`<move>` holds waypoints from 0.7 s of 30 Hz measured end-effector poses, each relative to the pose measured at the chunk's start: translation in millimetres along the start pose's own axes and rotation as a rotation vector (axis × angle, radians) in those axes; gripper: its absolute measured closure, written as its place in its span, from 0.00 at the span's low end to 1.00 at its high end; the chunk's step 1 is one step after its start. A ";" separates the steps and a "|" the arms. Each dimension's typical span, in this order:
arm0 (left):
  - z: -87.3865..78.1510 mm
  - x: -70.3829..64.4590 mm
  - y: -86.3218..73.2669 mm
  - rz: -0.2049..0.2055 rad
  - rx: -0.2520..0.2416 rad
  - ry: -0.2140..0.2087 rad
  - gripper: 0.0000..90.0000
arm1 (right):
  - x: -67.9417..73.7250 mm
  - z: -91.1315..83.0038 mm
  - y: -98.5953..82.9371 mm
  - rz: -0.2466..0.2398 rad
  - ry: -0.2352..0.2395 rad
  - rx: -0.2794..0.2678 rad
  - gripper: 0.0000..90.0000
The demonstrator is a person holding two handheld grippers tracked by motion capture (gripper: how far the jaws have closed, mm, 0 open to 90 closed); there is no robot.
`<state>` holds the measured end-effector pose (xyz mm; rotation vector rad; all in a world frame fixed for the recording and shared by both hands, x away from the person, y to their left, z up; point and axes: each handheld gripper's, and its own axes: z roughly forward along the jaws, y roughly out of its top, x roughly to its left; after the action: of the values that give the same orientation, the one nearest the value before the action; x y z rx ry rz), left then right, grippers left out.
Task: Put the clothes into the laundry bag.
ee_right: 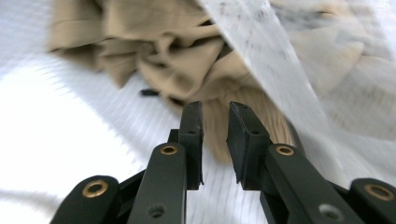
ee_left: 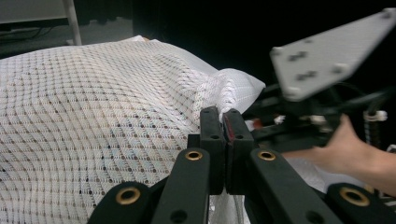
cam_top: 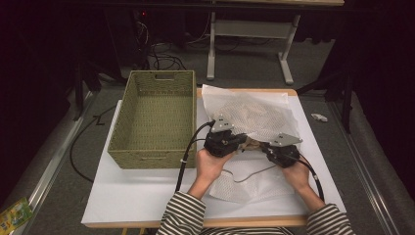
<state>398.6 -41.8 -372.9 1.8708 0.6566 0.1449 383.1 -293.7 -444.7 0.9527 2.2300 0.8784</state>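
Note:
A white mesh bag (cam_top: pixel 249 115) lies on the white table (cam_top: pixel 147 196), right of the basket. Crumpled tan cloth (cam_top: pixel 250 144) shows at the bag's near mouth, between the two grippers. My left gripper (cam_top: pixel 239 141) is at the mouth's left side; in the left gripper view its jaws (ee_left: pixel 224 119) are pressed together on the edge of the mesh bag (ee_left: pixel 93 116). My right gripper (cam_top: pixel 268 148) faces it from the right. In the right gripper view it (ee_right: pixel 215 114) stands open just short of the tan cloth (ee_right: pixel 177 56), with the mesh (ee_right: pixel 327 70) draped over the cloth.
An empty woven basket (cam_top: pixel 156 117) stands on the table's left half. A flap of mesh (cam_top: pixel 235 186) lies near the front edge between the forearms. Cables trail from both grippers. A table frame (cam_top: pixel 249 29) and cords sit on the floor beyond.

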 end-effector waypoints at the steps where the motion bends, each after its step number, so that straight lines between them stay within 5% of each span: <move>1: 0.4 -0.2 -0.1 0.000 0.000 0.000 0.99 | 0.8 -7.3 -2.7 -0.009 0.007 -0.007 0.84; 6: 1.3 -1.3 -0.3 0.007 0.004 0.007 0.99 | -0.1 -33.3 -12.7 -0.007 0.012 -0.037 0.84; 10: 0.8 -1.6 -0.3 0.009 0.005 0.009 0.99 | -5.7 -42.3 -22.8 0.004 -0.039 -0.027 0.82; 21: 0.8 -2.2 -0.3 0.014 0.009 0.011 0.99 | -25.8 -32.0 -42.4 0.108 -0.099 0.066 0.65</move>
<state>396.9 -43.4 -373.0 1.8850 0.6530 0.1616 359.0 -347.3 -449.9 1.1320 2.1519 0.7908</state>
